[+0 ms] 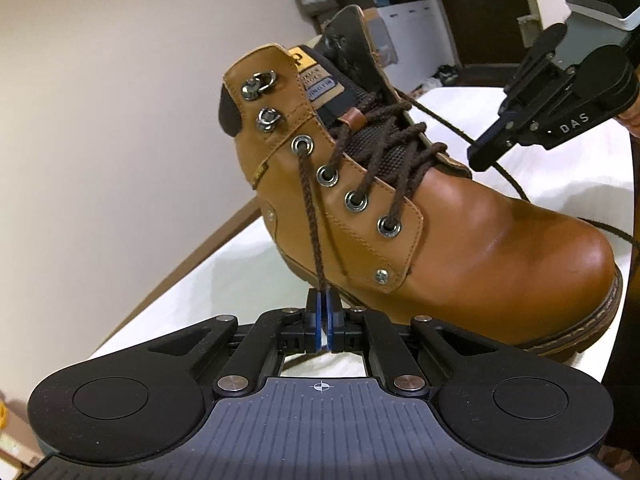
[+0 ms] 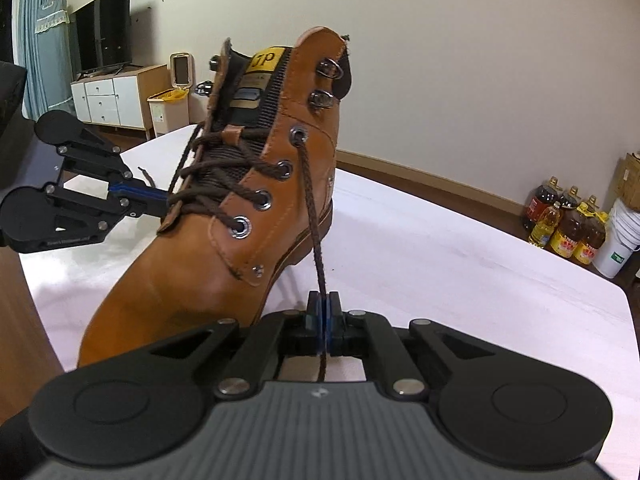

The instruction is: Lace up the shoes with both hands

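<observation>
A tan leather boot (image 1: 460,240) lies tilted on the white table (image 1: 192,288), laced with a brown lace through the lower eyelets. One lace end (image 1: 310,208) runs taut from the top round eyelet down into my left gripper (image 1: 324,304), which is shut on it. From the opposite eyelet the other lace end (image 2: 310,200) drops into my right gripper (image 2: 323,304), also shut on it. The right gripper (image 1: 478,158) shows beyond the boot's far side. The left gripper (image 2: 156,200) reaches in behind the boot (image 2: 180,272), its tips partly hidden. The two upper hooks on each side are bare.
The table's rounded corner (image 2: 616,292) lies to the right. On the floor beyond stand several oil bottles (image 2: 568,228) and a white bucket (image 2: 618,240). A white cabinet (image 2: 112,96) with a television and a bin (image 2: 166,108) stand at the far wall.
</observation>
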A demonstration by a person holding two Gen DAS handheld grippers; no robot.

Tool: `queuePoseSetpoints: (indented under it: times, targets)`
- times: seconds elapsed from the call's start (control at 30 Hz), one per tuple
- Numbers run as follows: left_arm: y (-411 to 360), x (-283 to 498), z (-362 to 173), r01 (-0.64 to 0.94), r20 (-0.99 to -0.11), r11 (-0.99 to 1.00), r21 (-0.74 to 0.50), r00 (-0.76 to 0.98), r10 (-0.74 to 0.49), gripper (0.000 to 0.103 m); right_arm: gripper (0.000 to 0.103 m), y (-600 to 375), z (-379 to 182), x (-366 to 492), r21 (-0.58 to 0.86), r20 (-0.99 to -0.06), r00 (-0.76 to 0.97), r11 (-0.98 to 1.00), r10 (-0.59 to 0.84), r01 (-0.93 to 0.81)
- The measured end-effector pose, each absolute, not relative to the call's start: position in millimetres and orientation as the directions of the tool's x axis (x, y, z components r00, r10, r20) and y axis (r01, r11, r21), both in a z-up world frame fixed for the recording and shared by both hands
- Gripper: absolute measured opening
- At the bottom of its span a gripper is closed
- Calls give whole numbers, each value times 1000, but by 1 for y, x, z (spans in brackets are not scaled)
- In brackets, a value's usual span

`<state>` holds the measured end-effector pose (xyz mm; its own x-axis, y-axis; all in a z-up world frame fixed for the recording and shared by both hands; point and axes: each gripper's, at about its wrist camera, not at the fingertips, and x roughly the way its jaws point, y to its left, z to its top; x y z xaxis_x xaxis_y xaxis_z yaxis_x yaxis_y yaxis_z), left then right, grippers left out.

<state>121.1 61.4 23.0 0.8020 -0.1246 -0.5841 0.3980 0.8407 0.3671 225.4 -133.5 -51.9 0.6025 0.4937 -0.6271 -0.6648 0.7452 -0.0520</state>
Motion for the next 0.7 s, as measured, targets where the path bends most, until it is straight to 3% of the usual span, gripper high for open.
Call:
queuePoseSetpoints:
  times: [0.2, 0.43, 0.7]
  targets:
    - [58, 115, 19, 366, -614, 857, 363, 786, -75, 8, 3, -134, -52, 218, 62, -613, 566, 748, 550, -660]
    - [58, 104, 21, 333, -624, 884, 327, 779, -63, 8, 3, -151, -56, 208, 454, -503, 420, 644, 756, -616]
    - [58, 83, 25, 312, -606, 891, 330, 794, -53, 8, 3, -134, -54, 200, 543, -447, 405, 602, 798, -586]
